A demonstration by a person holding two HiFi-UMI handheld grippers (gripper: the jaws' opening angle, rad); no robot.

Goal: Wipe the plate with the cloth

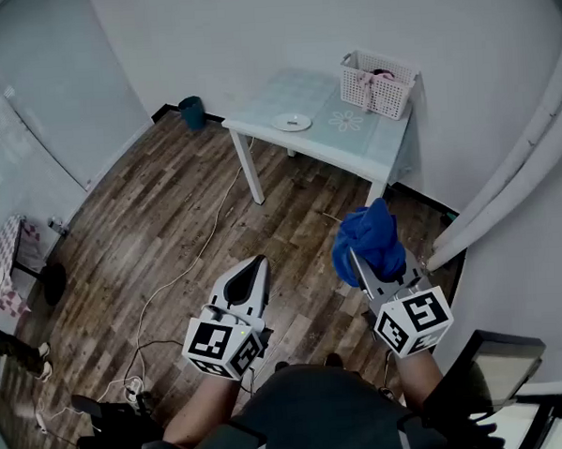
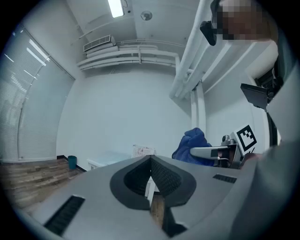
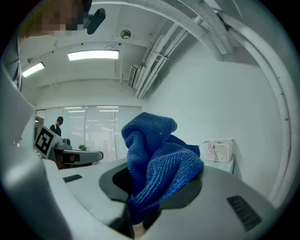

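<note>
A white plate [image 1: 292,123] lies on a pale table [image 1: 333,141] far ahead across the room. My right gripper [image 1: 355,255] is shut on a bunched blue cloth [image 1: 368,241], held up in the air well short of the table; the cloth [image 3: 157,164] fills the space between its jaws in the right gripper view. My left gripper [image 1: 257,265] hangs beside it to the left, jaws closed together with nothing between them. From the left gripper view the cloth [image 2: 190,146] and the right gripper show at the right.
A white basket [image 1: 378,82] stands on the table's back right corner. A teal bin [image 1: 191,112] sits on the wooden floor by the wall. Cables [image 1: 185,271] trail across the floor. A white curtain [image 1: 514,188] hangs at the right. A person [image 3: 57,125] stands far off.
</note>
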